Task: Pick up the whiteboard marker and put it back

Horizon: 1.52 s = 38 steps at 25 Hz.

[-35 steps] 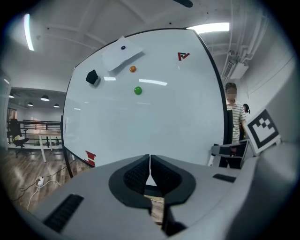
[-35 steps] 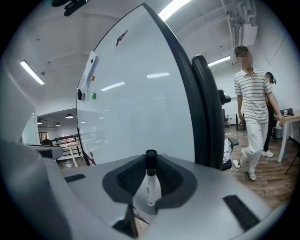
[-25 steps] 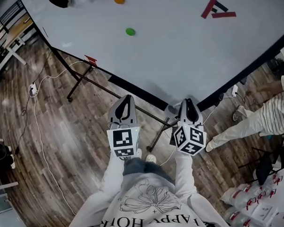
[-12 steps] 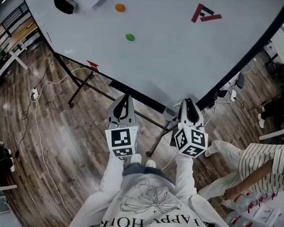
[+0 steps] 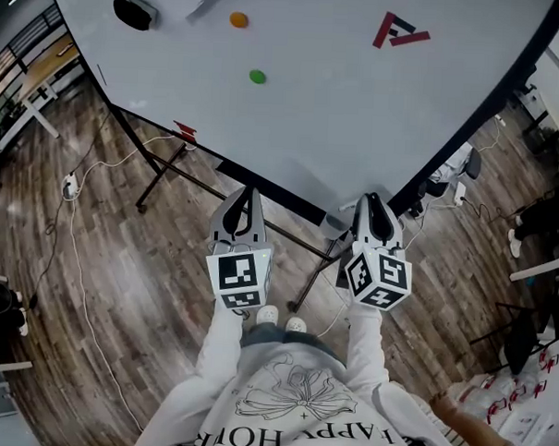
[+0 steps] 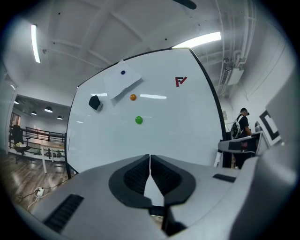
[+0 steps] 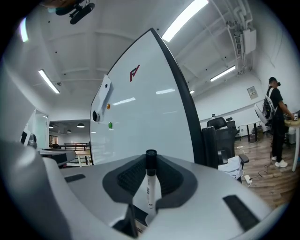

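1. Black at the cap and white along the barrel, the whiteboard marker was clamped upright between the jaws of the right gripper. It was held cap uppermost, in front of the whiteboard and not touching it.
2. Over the last second little was altered around it. In the head view both grippers were kept side by side at the board's lower edge. The green magnet and the black eraser were shifted a little lower in the picture. A bystander in striped clothing was no longer seen at the right.
3. From this it was judged that the pick-up was already done and the carry under way (the putting back was not yet done, and its place could not be made out in any view).
4. The marker was seen to be slim and straight, with a round black cap and fine dark print down the white barrel. Its lower end was set down in the gap between the ribbed pads.
5. The left gripper was held with its jaws pressed together, nothing between them, and was pointed at the same board.
6. Farther out, an orange magnet and a red logo were shown on the board, above a wooden floor.
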Tool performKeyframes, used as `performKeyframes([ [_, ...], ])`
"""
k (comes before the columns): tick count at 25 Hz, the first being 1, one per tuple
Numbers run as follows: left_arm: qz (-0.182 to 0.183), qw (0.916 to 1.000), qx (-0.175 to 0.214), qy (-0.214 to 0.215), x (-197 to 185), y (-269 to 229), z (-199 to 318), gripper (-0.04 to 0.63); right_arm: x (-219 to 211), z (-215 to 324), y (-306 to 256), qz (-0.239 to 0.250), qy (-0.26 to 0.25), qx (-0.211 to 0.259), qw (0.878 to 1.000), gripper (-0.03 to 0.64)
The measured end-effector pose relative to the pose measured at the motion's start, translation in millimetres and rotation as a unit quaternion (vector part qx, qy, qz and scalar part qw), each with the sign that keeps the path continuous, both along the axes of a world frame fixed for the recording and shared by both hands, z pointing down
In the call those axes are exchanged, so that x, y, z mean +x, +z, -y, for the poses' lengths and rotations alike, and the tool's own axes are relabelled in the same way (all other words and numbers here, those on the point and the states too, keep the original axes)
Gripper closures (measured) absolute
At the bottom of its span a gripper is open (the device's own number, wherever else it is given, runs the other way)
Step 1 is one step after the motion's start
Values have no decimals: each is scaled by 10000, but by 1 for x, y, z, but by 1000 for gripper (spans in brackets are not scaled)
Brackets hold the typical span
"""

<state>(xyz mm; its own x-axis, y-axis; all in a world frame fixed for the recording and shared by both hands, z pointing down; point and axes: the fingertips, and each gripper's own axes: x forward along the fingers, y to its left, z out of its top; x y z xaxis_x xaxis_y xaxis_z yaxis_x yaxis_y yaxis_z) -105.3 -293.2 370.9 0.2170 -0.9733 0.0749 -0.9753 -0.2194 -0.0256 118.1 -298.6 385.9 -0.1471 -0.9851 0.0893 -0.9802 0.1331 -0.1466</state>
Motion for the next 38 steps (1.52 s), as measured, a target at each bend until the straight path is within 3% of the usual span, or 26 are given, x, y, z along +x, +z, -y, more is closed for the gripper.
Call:
performKeyframes([
  [11, 4, 10000, -69, -58, -1, 7, 1, 588, -1, 6, 18, -30, -102, -224, 9997, 554],
  [38, 90, 9992, -379, -72, 3, 34, 14, 588, 1, 25, 120, 405, -38, -1315, 9905, 554],
])
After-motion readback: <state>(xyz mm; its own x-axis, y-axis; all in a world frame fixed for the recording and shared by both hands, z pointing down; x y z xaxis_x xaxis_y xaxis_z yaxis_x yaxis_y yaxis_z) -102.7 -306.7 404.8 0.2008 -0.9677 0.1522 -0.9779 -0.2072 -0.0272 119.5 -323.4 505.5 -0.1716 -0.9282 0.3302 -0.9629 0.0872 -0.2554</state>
